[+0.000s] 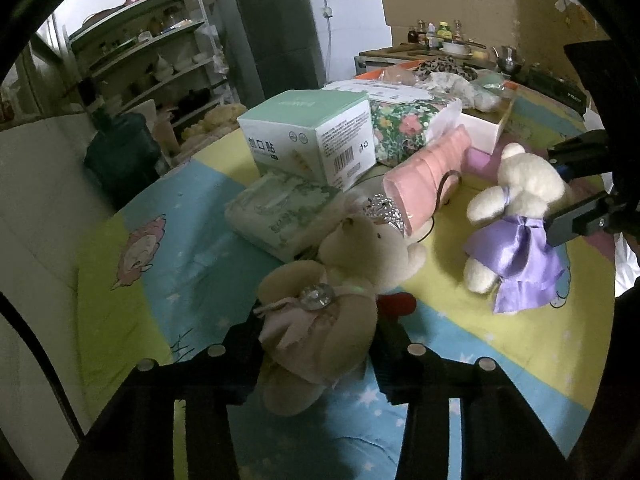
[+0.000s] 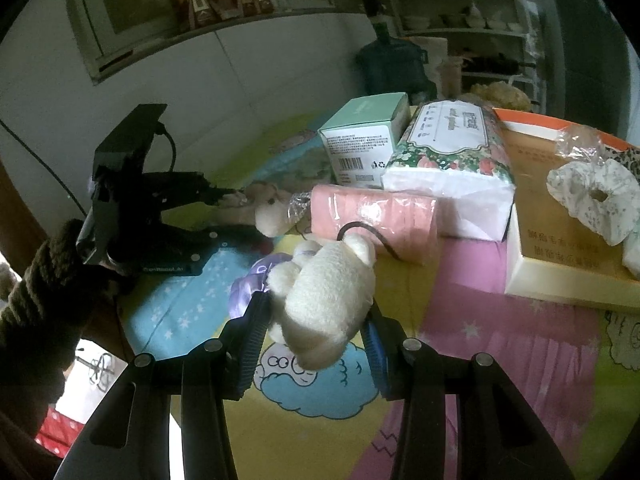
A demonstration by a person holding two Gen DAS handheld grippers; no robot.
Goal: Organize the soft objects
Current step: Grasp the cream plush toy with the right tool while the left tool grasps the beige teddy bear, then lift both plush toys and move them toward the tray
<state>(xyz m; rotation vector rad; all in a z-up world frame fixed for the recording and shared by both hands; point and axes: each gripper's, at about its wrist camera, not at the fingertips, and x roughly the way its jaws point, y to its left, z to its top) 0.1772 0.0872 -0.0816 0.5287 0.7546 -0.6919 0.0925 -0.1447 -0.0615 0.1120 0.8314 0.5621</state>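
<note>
While both grippers sit low over the cartoon-print sheet [image 1: 168,248], each one has a small plush bear between its fingers. The left gripper [image 1: 316,356] is clenched on the tan bear [image 1: 320,320], which wears a pinkish bow with a clear gem and a little silver crown [image 1: 384,210]; the bear lies at 6 o'clock in the left view, its head pointing toward 12. The right gripper [image 2: 314,340] grasps the white bear [image 2: 328,292] around its body, blue-padded fingers [image 2: 254,332] pressing from both sides. In the left view that same bear, in a purple satin dress [image 1: 516,256], stands at 3 o'clock, well apart from the tan one.

Beyond the bears, toward 12 o'clock, the other goods cluster together: a mint box [image 1: 316,132], a tissue pack [image 1: 280,212] just in front of it, a pink roll [image 1: 428,172] in clear wrap lying beside the crown, and a floral pack [image 2: 452,160] touching the box. At 3 o'clock in the right view, an open carton [image 2: 560,264] holds a white scrunchie [image 2: 596,200].
</note>
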